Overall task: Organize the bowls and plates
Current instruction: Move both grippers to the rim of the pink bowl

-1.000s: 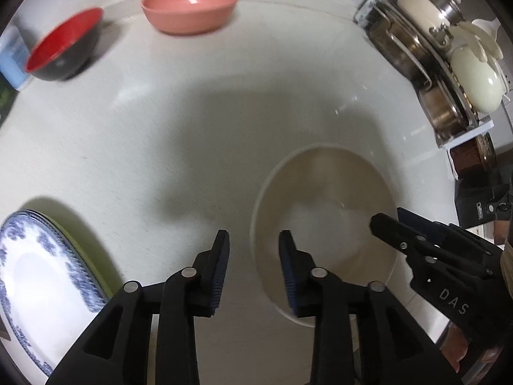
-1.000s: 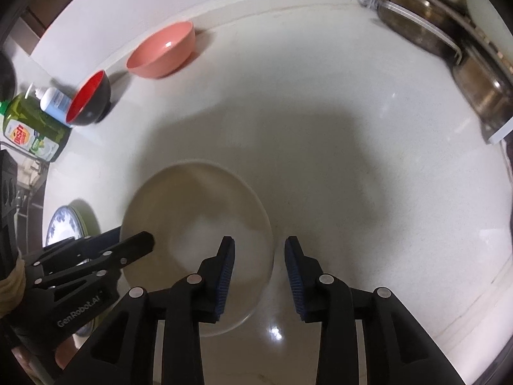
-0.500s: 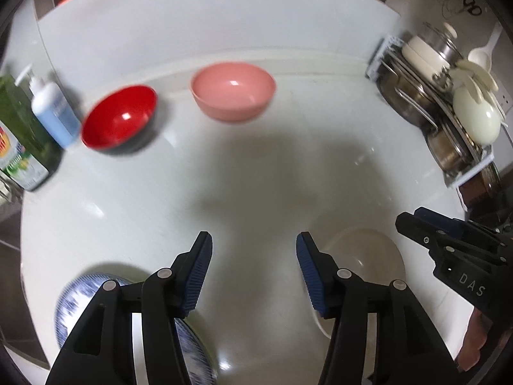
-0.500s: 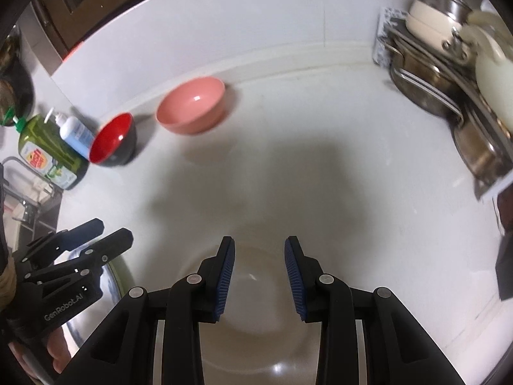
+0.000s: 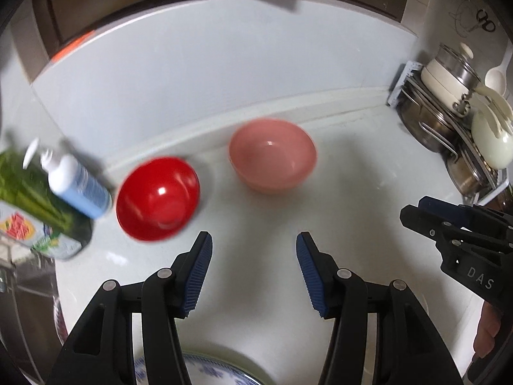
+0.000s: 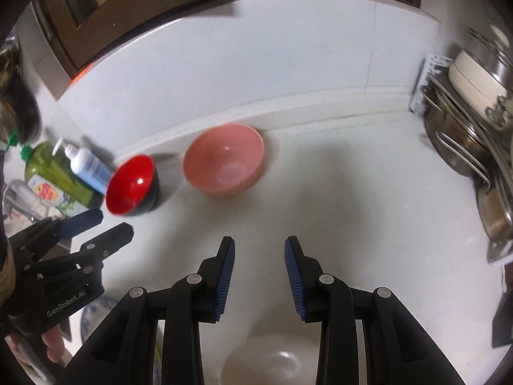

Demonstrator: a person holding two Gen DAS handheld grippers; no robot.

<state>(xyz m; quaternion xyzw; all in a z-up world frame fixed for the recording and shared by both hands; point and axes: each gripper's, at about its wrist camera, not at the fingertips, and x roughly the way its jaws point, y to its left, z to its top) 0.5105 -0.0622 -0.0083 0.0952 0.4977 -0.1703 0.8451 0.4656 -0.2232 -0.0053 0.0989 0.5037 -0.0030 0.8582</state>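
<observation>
Left wrist view: the left gripper [image 5: 253,258] hangs above the white bench [image 5: 368,173] with its jaws spread apart, grasping nothing. A red bowl [image 5: 157,198] sits ahead to the left, and a pink bowl [image 5: 272,156] stands just beside it, nearer the back wall. A blue-patterned plate [image 5: 205,372] shows partly at the bottom edge, under the gripper. Two soap bottles [image 5: 48,189] stand left of the red bowl. A rack of pots [image 5: 455,118] occupies the right corner. The right gripper [image 5: 416,213] enters from the right.

Right wrist view: the right gripper [image 6: 259,258] has its jaws released and empty. A cream bowl [image 6: 279,357] lies directly below it. The red bowl [image 6: 131,184] and pink bowl [image 6: 223,159] stand side by side farther back. The left gripper [image 6: 113,223] is at the left, jaws apart.
</observation>
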